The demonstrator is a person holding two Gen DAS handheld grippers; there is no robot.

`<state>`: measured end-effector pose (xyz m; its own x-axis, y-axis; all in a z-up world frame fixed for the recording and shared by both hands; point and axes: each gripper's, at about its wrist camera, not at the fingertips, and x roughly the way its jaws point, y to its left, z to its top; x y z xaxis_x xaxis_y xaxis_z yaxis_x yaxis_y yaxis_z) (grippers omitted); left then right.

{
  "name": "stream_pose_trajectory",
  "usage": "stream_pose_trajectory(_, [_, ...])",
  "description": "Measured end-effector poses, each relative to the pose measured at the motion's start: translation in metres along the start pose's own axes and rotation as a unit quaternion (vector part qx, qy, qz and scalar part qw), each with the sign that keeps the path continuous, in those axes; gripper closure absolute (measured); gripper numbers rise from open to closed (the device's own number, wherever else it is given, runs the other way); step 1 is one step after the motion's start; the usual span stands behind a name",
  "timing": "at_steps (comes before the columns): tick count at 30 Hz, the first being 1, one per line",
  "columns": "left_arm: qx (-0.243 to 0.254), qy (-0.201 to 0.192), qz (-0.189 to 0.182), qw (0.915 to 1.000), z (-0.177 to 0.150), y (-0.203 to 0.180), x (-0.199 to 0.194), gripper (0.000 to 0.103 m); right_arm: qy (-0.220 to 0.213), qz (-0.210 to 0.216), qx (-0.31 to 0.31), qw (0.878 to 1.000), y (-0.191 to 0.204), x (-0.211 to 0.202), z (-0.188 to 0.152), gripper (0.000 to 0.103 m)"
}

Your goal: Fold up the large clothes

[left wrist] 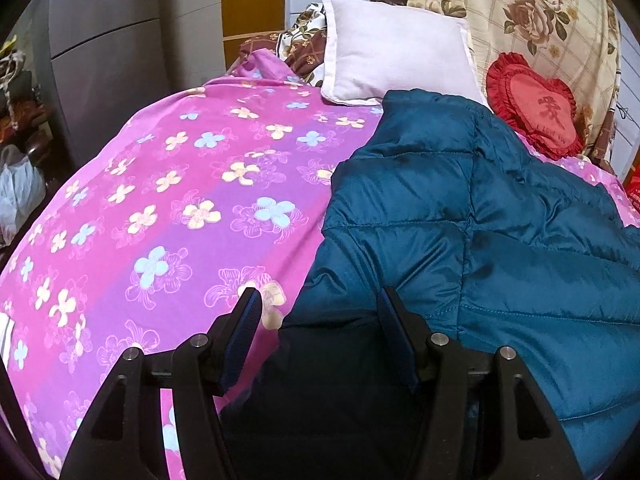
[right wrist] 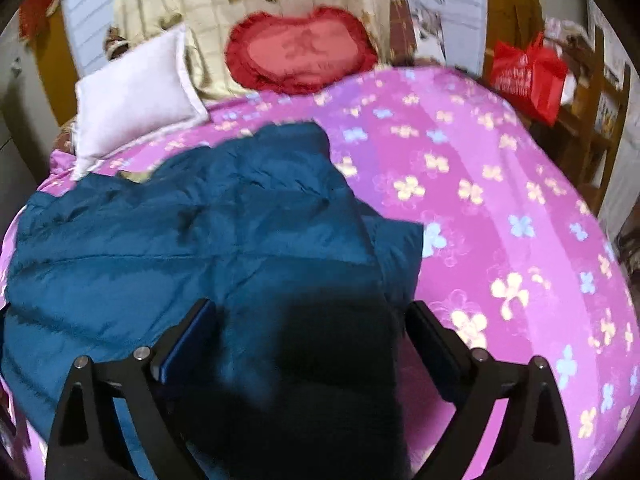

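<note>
A teal quilted down jacket [left wrist: 472, 216] lies spread on a pink flowered bedsheet [left wrist: 168, 200]. In the left wrist view it fills the right half of the bed. My left gripper [left wrist: 320, 304] is open, its jaws either side of the jacket's near left edge, which lies dark between them. In the right wrist view the jacket [right wrist: 192, 240] fills the left half. My right gripper [right wrist: 312, 312] is open over the jacket's near right part, with a dark fold of fabric between the jaws. The bedsheet [right wrist: 500, 208] shows to its right.
A white pillow [left wrist: 396, 52] and a red heart cushion [left wrist: 536, 108] sit at the head of the bed against a floral quilt [left wrist: 520, 4]. A grey wardrobe [left wrist: 108, 48] stands left. A red bag [right wrist: 528, 76] sits on wooden shelves to the right.
</note>
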<state>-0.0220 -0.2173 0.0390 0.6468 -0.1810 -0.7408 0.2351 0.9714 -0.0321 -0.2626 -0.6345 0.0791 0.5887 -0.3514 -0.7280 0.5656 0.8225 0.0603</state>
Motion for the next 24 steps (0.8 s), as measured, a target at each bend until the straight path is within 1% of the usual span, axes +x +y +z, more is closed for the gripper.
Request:
stream_pose_trajectory(2, [-0.001,0.000,0.000,1.0000,0.000,0.000,0.000,0.062,-0.018,0.003,-0.018,1.000,0.007,-0.016,-0.002,0.006])
stream_pose_trajectory(4, [-0.003,0.000,0.000,1.0000,0.000,0.001,0.001,0.062,-0.025,0.009,-0.028,0.999,0.011,-0.024,-0.002,0.006])
stream_pose_trajectory(7, [-0.005,0.000,0.000,1.0000,0.000,0.002,0.001,0.062,-0.004,0.011,-0.031,0.999,0.013,-0.015,-0.005,0.006])
stream_pose_trajectory(10, [-0.001,-0.002,0.002,1.0000,0.000,0.002,0.001,0.062,0.025,-0.001,-0.031,0.999,0.011,0.009,-0.016,0.006])
stream_pose_trajectory(13, [0.008,-0.006,0.005,0.9999,0.000,0.002,0.000,0.062,0.030,0.016,0.003,0.999,0.003,0.023,-0.024,0.002])
stream_pose_trajectory(15, [0.011,-0.007,0.006,0.9999,0.001,0.001,0.000,0.062,0.037,0.029,0.027,0.999,-0.004,0.026,-0.025,0.002])
stream_pose_trajectory(19, [0.014,-0.007,0.007,0.9998,0.002,0.002,0.000,0.062,0.037,0.025,0.022,0.999,-0.004,0.019,-0.023,0.002])
stream_pose_trajectory(24, [0.022,-0.007,0.010,0.9997,0.002,0.001,-0.003,0.062,0.027,0.039,0.037,0.998,-0.010,0.005,-0.018,0.001])
